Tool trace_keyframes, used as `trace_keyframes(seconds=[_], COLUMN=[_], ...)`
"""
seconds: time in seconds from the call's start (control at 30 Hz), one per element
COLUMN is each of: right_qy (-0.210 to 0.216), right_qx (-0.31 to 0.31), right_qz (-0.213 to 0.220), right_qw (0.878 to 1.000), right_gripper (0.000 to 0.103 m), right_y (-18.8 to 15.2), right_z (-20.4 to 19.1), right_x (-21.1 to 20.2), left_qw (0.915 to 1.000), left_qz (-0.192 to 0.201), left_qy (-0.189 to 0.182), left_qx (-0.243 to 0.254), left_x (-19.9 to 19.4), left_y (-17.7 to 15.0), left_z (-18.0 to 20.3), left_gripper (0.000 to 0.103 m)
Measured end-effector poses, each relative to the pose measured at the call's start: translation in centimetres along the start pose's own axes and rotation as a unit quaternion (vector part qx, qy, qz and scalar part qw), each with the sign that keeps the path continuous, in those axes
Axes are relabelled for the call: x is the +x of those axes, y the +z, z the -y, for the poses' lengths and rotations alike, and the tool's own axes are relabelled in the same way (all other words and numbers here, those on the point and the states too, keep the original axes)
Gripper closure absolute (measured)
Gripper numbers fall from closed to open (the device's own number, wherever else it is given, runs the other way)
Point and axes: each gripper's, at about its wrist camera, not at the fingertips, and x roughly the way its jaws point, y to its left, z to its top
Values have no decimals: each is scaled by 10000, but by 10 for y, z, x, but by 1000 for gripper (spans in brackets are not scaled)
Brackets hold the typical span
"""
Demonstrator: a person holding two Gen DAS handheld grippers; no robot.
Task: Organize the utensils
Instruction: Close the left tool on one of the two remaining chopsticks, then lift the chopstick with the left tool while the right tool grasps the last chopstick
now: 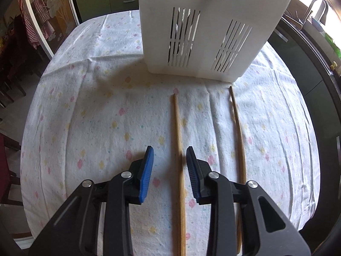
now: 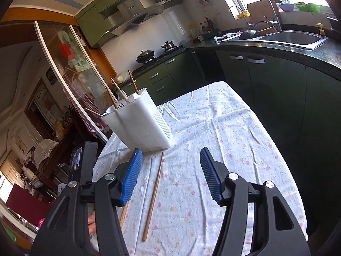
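Left gripper (image 1: 169, 152): jaws spread, a chopstick (image 1: 178, 145) lying on the tablecloth (image 1: 89, 115) between the blue pads, running lengthwise ahead and back under the gripper; pads not pressing on it. Second chopstick (image 1: 238, 132) just outside its right finger, roughly parallel. White utensil holder (image 1: 204, 32) straight ahead, past the chopstick tips.

Right gripper (image 2: 170, 160): jaws spread wide, nothing held. One chopstick (image 2: 154, 194) lies on the cloth between its fingers, nearer the left one. Holder (image 2: 140, 125) ahead to the left, several chopsticks (image 2: 133, 83) and a spoon standing in it
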Motion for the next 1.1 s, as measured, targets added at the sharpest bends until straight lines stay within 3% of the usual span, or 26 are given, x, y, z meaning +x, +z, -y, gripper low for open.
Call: trace_keyframes(seconds=[0.07,0.13,0.37,0.57,0.8,1.1], right_qy=[-2,13,16,23,-187,-943], right_qx=[18,40,67,-71,-595,-1310], right_qz=[8,11,-76,-514,-1264,-1780], right_qw=[10000,10000,9999,9986,9900,9707], right_gripper=[46,46,45,40,36,36], right_y=[1,1,-1,-7,-20,-29], right_z=[1,3,4,-5,-31,-64], right_x=[-1,-2,2,25,87,174], left_qw=[10000,10000,9995,9982,9925,9834], left_qz=[-5,-6,16,418,1170,1795], left_qy=[0,-43,-288,-401,-324,-169], left_qx=[-32,-53,-155,-185,-116,-192], left_x=[0,0,-4,-31,-79,-117], left_y=[0,-1,-1,-4,-12,-20], left_z=[0,0,-5,-12,-20,-40], left_gripper=[81,96,97,97,97,97])
